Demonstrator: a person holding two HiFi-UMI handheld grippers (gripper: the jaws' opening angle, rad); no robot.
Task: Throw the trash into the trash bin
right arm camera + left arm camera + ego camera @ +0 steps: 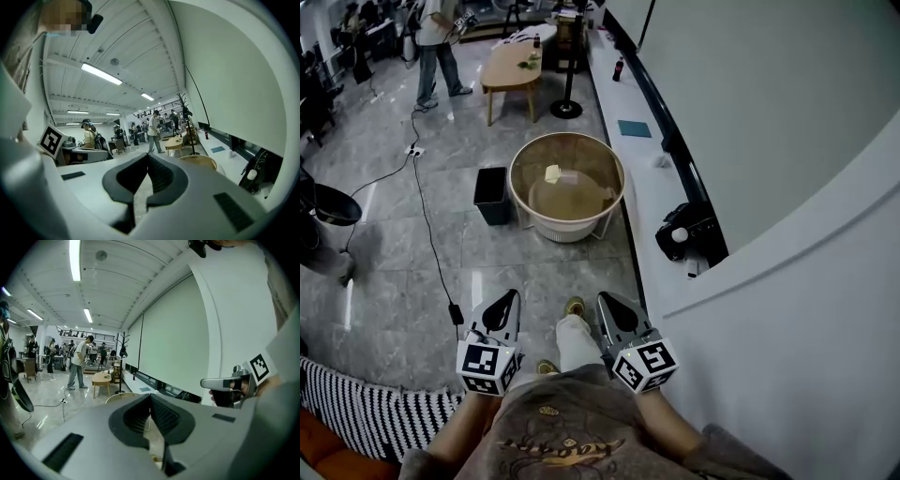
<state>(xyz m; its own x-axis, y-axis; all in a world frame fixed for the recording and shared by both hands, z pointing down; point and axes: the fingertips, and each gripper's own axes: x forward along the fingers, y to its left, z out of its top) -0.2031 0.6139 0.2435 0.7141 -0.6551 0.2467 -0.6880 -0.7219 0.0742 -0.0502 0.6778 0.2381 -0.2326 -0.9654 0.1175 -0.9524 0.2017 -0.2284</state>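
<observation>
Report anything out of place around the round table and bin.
One thing: a pale crumpled scrap lies within the rim of the round table, not in the black trash bin standing on the floor beside it. Nothing looks spilled, tipped or damaged.

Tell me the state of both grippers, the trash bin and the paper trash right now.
Left gripper: shut, empty.
Right gripper: shut, empty.
Black trash bin: upright on the floor, no lid.
Crumpled paper: on or in the round white basket, not in the bin.
Round white basket: upright, beside the bin.
</observation>
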